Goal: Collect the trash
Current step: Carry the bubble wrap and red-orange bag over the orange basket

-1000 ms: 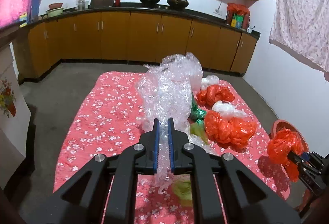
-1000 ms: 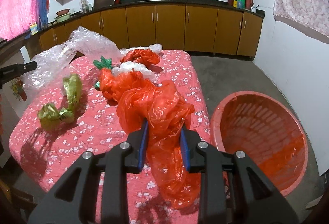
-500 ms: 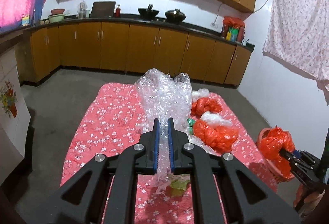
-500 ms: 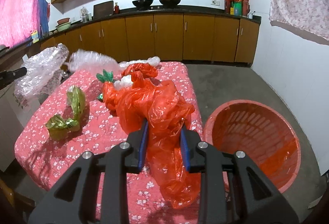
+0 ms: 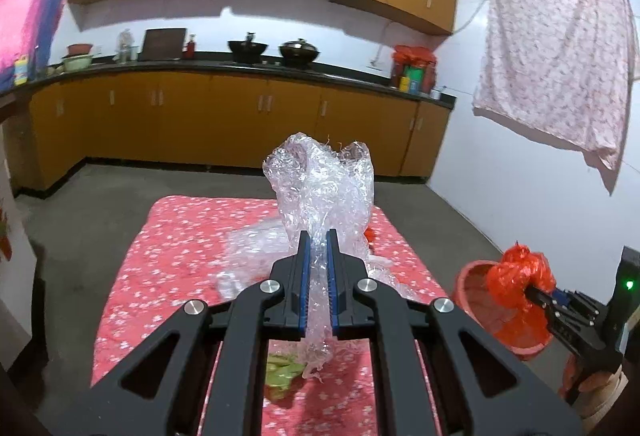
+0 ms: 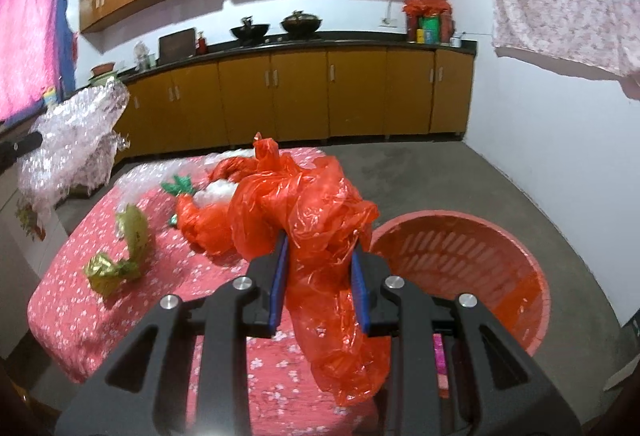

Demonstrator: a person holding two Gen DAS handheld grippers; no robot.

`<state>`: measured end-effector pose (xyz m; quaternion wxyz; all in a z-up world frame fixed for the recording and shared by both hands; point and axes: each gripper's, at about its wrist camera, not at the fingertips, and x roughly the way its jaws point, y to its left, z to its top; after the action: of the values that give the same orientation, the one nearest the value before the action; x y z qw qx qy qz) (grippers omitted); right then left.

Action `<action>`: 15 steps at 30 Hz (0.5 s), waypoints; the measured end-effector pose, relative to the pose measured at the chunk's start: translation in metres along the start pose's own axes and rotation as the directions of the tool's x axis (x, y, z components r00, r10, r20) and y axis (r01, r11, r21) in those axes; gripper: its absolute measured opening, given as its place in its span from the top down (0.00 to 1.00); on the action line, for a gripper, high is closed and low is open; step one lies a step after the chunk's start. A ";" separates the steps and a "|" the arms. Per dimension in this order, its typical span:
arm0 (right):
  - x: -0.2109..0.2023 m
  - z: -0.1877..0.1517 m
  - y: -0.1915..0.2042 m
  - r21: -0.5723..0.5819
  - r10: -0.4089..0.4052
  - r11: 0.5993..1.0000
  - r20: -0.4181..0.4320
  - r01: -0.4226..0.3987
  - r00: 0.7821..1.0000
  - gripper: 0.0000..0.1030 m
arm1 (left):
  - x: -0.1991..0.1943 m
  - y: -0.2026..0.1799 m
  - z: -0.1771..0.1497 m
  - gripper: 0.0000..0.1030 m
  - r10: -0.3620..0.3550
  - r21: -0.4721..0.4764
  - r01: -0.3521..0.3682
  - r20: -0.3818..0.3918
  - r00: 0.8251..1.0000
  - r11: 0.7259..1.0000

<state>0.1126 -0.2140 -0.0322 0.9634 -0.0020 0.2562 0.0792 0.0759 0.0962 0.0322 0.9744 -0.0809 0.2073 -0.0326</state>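
A: How will this stuff handle?

B: Light and limp, I'd judge. The clear bubble wrap [image 5: 320, 195] is crinkly and springy, and the left gripper [image 5: 318, 256] pinches it at a gathered neck, so the bulk billows above and ahead of its jaws while a tail hangs below. A bunched fold is the place to grip; a single layer could slide out.

A: And the right side?

B: The right gripper [image 6: 318, 268] is clamped on a thin orange plastic bag [image 6: 316, 224], slippery film draping under it. The orange basket [image 6: 500, 236] sits on the floor just right of that gripper.

A: What differs from a second ago?

B: Both loads ride higher. The wrap has come up off the flowered tablecloth [image 5: 168, 248], and the orange bag has moved toward the basket. A green wad [image 6: 120, 256] and other bags stay on the table.
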 end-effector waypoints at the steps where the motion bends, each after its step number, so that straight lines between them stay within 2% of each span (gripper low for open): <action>1: -0.002 0.002 -0.004 0.011 -0.010 1.000 0.008 0.010 1.000 0.73 | 0.003 -0.006 0.001 0.93 -0.014 0.006 0.014 -0.003 1.000 1.000; 8: -0.015 0.013 -0.036 0.083 -0.098 0.992 0.045 0.094 0.994 0.73 | 0.013 -0.044 0.001 0.93 -0.079 0.066 0.079 0.000 0.997 0.995; 15: -0.019 0.016 -0.076 0.143 -0.228 0.965 0.036 0.221 0.973 0.73 | 0.032 -0.085 -0.006 0.93 -0.171 0.094 0.172 -0.025 0.985 0.981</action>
<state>0.1158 -0.2913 -0.0114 0.9703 0.0377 0.2339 -0.0483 0.1006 0.0088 0.0284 0.9689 -0.0515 0.2061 -0.1269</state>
